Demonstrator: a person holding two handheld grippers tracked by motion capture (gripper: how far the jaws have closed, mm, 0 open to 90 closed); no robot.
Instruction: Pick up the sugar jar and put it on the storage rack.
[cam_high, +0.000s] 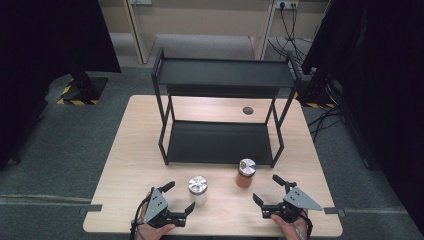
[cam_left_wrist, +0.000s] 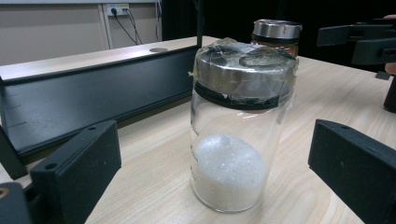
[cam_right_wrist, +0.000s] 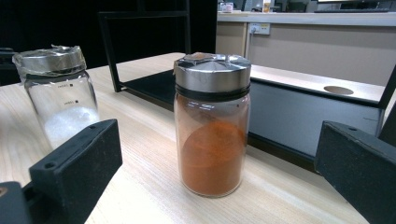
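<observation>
Wooden table (cam_high: 135, 150), lower frame: white-filled jar (cam_high: 198, 189) and orange-filled jar (cam_high: 246, 173) stood upright; left gripper (cam_high: 178, 196) and right gripper (cam_high: 266, 188) gaped wide, empty.

On the tabletop (cam_high: 130, 150) a two-tier rack (cam_high: 222, 115) stands toward the far side. Before it stand two jars: the salt jar (cam_high: 198, 190) to the left and nearer the person, the spice jar (cam_high: 246, 173) to the right, just before the rack's lower shelf. The left tool (cam_high: 178, 196) lies just left of the salt jar, the right tool (cam_high: 266, 189) right of the spice jar.
</observation>
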